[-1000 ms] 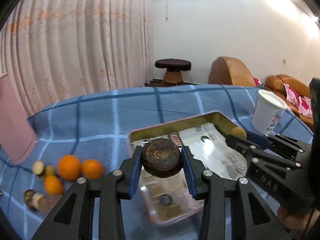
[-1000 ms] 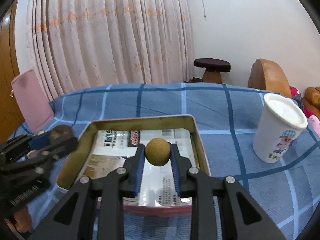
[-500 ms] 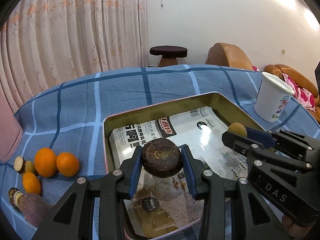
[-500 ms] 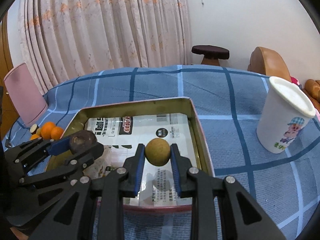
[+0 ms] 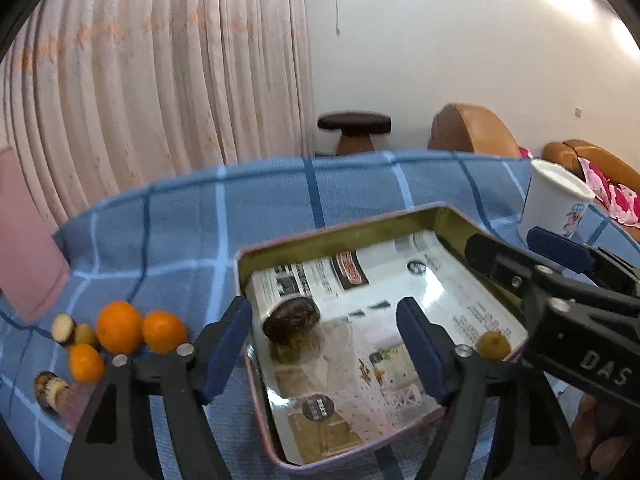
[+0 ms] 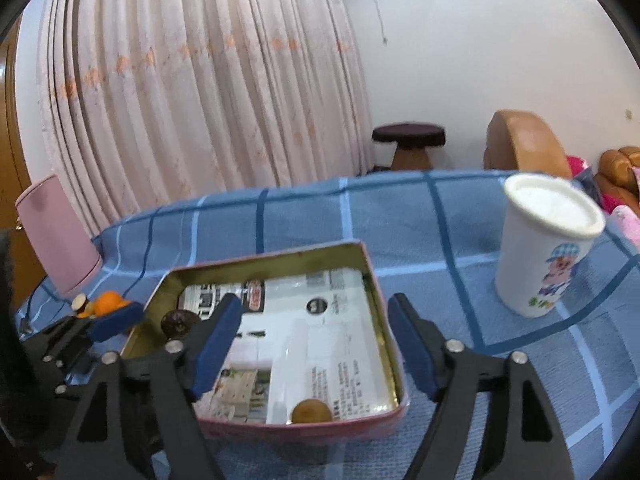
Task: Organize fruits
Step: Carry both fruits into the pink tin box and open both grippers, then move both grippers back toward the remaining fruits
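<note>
Through your left wrist camera, your left gripper (image 5: 324,340) has just been opening and its blue pads now stand wide apart, pressing on nothing; the dark brown fruit (image 5: 291,320) lies loose between them in the tin tray (image 5: 344,229), on the newspaper lining near the tray's left wall. The small tan fruit (image 5: 493,345) sits in the tray too, by its right wall, just below your right gripper (image 5: 524,248), which reaches in over the tray's right rim. Left of the tray, on the blue checked cloth, lie three oranges (image 5: 119,326) with some cut pieces beside them. Through your right wrist camera, your right gripper (image 6: 314,344) has likewise just been opening and holds nothing; the tan fruit (image 6: 311,411) rests against the tray's (image 6: 264,260) near wall, and the dark fruit (image 6: 180,323) sits by the tray's left wall. A white cup (image 6: 546,246) stands right of the tray.
</note>
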`<state>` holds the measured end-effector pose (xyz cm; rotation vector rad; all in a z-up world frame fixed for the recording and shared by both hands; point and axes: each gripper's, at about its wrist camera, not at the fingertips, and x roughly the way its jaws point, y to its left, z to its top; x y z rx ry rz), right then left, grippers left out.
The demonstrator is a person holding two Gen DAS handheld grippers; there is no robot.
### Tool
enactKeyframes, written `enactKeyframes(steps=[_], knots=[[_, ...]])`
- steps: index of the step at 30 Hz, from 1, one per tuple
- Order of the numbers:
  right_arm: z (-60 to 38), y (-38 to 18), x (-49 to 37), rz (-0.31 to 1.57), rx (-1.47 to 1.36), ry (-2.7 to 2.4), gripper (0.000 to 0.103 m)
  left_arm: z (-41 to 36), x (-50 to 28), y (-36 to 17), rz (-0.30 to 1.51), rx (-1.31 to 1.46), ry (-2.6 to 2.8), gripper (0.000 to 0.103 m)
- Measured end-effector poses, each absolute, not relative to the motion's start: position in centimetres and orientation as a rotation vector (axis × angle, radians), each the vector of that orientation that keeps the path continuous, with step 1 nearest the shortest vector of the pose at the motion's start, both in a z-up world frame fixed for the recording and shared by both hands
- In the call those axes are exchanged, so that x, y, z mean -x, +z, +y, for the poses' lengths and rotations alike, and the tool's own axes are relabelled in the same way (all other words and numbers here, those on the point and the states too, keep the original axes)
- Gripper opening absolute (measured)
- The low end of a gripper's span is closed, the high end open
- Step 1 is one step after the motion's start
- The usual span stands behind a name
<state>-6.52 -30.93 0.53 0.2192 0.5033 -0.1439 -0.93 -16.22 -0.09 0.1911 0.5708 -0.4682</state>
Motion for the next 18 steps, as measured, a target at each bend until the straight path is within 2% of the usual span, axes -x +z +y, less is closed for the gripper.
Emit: enactKeyframes(steps=[4,18], knots=[[-31.1,0.9,6.9,0.462,-0.217,-0.182,0.088,-15.9,1.3,0.5,0.526,-0.199,-0.445,0.078],[-31.8,1.7,8.6,0.354,-0.243,-0.277,0.089,-13.4,1.2,0.4,0.506,-0.191,-0.35,0.078]])
